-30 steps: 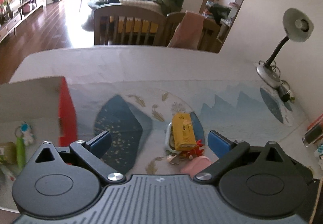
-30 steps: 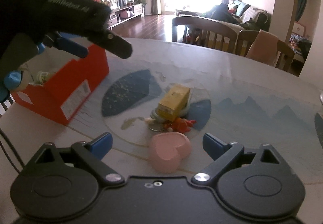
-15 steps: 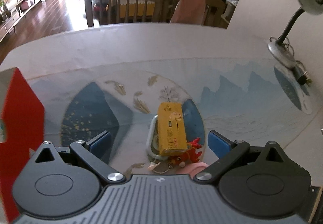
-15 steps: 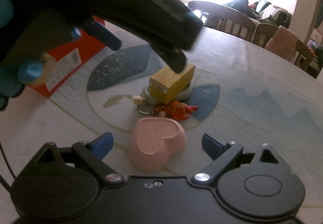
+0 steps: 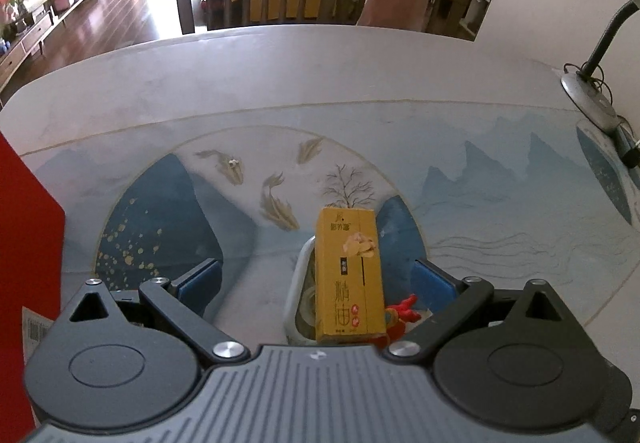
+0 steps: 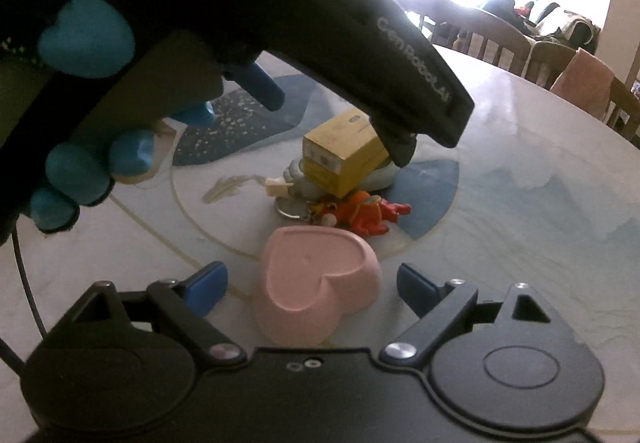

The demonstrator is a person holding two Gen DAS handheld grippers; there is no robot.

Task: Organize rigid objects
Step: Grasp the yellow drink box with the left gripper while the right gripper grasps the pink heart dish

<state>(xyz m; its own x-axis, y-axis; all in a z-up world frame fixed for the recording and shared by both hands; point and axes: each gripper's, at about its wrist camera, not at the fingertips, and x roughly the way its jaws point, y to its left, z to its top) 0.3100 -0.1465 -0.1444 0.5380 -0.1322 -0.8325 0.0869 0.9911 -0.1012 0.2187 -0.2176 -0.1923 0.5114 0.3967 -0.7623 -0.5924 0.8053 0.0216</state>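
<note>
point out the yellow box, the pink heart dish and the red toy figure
yellow box (image 5: 349,275): left wrist view, middle of its printed top face
pink heart dish (image 6: 316,279): right wrist view, flat heart-shaped face
red toy figure (image 6: 362,217): right wrist view, middle of its body

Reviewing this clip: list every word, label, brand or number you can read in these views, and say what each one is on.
"GenRobot.AI": along the side of the left gripper, seen from the right wrist view.
Chinese characters on the yellow box: printed large, but I cannot transcribe them reliably.
Barcode sticker on the red box: too small and cut off.
Small print on the yellow box's end face: blurred.
</note>
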